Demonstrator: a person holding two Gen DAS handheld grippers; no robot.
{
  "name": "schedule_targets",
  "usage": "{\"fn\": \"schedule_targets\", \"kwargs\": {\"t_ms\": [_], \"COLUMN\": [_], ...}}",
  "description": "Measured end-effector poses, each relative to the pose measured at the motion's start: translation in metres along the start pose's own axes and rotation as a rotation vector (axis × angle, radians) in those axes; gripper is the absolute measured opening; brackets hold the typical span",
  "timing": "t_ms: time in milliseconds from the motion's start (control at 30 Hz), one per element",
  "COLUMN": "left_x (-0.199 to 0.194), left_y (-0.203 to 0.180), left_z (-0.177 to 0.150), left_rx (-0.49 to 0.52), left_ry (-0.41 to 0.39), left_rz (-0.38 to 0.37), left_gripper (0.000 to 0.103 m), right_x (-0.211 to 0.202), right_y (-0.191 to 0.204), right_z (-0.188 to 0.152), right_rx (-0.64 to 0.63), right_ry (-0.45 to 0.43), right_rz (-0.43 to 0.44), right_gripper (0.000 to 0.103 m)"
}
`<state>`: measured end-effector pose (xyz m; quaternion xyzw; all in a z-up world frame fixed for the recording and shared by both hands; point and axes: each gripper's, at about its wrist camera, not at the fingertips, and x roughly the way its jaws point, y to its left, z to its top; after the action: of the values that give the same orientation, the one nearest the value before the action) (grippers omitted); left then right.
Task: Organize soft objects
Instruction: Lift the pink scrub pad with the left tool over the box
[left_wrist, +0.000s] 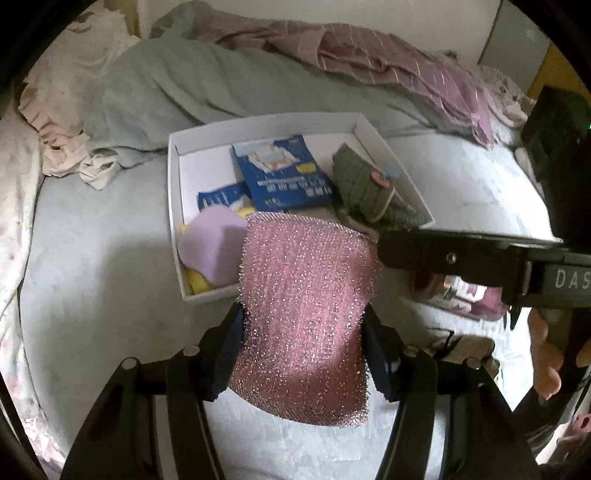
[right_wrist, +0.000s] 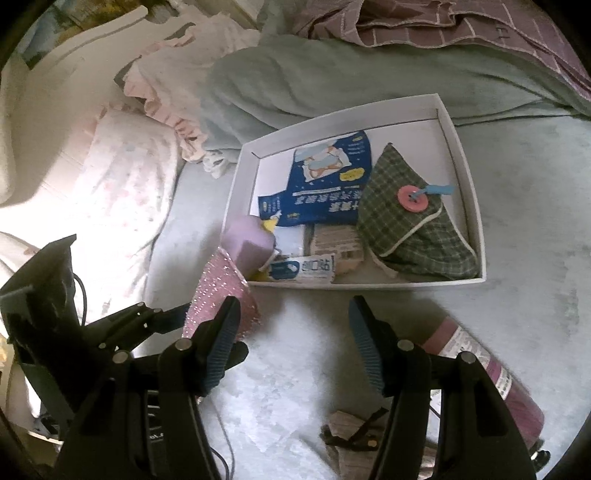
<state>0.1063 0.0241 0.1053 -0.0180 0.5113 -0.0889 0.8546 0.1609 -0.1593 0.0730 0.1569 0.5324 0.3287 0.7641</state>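
Observation:
My left gripper (left_wrist: 303, 328) is shut on a pink glittery scouring pad (left_wrist: 306, 306) and holds it above the near edge of a white cardboard tray (left_wrist: 173, 206) on the bed. The pad also shows in the right wrist view (right_wrist: 221, 295). The tray (right_wrist: 465, 162) holds blue packets (right_wrist: 325, 184), a green plaid pouch (right_wrist: 410, 225) with a pink button, a lilac sponge (right_wrist: 251, 240) and small packs. My right gripper (right_wrist: 291, 332) is open and empty, just in front of the tray's near edge.
A pink wrapped roll (right_wrist: 491, 373) and a beige tied bundle (right_wrist: 351, 435) lie on the pale sheet near my right gripper. A grey-green blanket (left_wrist: 177, 81), a mauve striped cloth (left_wrist: 388, 62) and frilled pillows (right_wrist: 129, 177) lie behind and left of the tray.

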Motion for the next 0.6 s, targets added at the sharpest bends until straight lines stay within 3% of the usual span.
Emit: {"fn": "schedule_targets", "kwargs": {"t_ms": [267, 533, 600], "left_x": [0.018, 0.024, 0.025], "left_y": [0.002, -0.005, -0.004], "left_z": [0.003, 0.002, 0.002], "left_rx": [-0.001, 0.032, 0.029], "left_ry": [0.027, 0.038, 0.039], "left_rz": [-0.023, 0.019, 0.022], "left_gripper": [0.060, 0.060, 0.060], "right_x": [0.014, 0.028, 0.033], "right_y": [0.000, -0.006, -0.009], "right_z": [0.004, 0.005, 0.006], "right_rx": [0.031, 0.040, 0.048], "right_ry": [-0.002, 0.003, 0.007], "right_rz": [0.153, 0.196, 0.202], "right_gripper": [0.060, 0.032, 0.030]}}
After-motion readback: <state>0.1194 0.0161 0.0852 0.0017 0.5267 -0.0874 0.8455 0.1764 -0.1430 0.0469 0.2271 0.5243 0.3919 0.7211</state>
